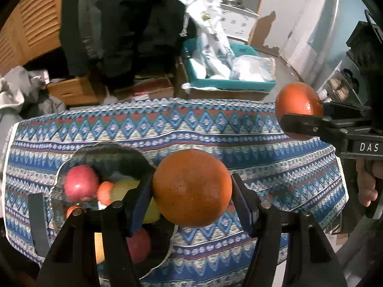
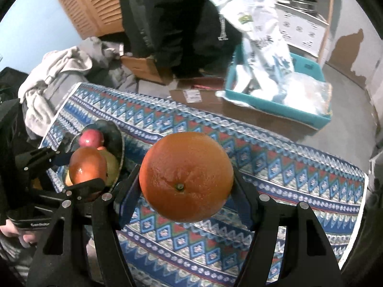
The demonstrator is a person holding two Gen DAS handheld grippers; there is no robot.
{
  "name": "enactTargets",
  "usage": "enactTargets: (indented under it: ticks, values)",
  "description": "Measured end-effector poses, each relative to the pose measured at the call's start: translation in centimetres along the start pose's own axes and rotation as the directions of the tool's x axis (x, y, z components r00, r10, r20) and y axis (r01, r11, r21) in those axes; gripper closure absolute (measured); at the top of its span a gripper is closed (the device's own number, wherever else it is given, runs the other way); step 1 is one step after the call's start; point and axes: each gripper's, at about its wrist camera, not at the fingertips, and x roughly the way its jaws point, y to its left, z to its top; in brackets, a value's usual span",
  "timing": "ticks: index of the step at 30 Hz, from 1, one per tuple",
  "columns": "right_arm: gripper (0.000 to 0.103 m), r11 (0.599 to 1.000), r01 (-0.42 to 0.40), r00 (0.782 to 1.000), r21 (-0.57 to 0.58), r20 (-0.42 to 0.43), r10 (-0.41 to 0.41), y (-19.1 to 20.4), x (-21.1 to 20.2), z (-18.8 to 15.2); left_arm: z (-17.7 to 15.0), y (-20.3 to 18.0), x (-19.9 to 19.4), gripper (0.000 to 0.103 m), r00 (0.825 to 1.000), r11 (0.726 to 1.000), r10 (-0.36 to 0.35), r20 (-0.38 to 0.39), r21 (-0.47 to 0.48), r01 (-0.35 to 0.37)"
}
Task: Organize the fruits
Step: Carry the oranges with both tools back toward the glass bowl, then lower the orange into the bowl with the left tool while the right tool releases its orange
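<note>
My left gripper [image 1: 191,191] is shut on a large orange [image 1: 191,181], held above the patterned tablecloth just right of a dark scalloped bowl [image 1: 107,144]. The bowl holds a red apple [image 1: 81,183], a yellow fruit [image 1: 124,189] and other fruit partly hidden by my fingers. My right gripper [image 2: 185,184] is shut on a second orange [image 2: 185,167], stem end facing the camera, over the middle of the table. In the left wrist view that right gripper [image 1: 299,117] hangs with its orange [image 1: 298,98] at the table's far right. In the right wrist view the left gripper [image 2: 87,169] hovers at the bowl [image 2: 122,143].
A blue, red and white patterned cloth [image 1: 215,124] covers the table. Behind it stand a teal bin [image 1: 229,85] stuffed with plastic bags, cardboard boxes [image 1: 74,91], a pile of grey clothes [image 2: 55,71] and a person in dark clothing [image 1: 124,24].
</note>
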Motion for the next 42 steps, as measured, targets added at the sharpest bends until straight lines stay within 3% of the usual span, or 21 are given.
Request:
enactTargets:
  ticks: [11,25,42]
  values:
    - [0.033,0.996,-0.064,0.998,-0.063,-0.021,0.063,5.3,2.7,2.7,-1.0,5.4,-0.9,0.037,0.999,0.995,0.036,0.016,-0.094,-0.034]
    - [0.033,0.984,-0.143,0.985,-0.109,-0.114,0.131,11.3,8.7,5.0,-3.1,11.6,-0.3,0.037,0.998,0.975,0.067,-0.004,-0.21,-0.067]
    - [0.033,0.977,-0.153,0.97,-0.149,-0.211,0.12,15.2,15.1,5.7,-4.5,14.7,2.0,0.037,0.996,0.959,0.068,-0.049,-0.273,-0.079]
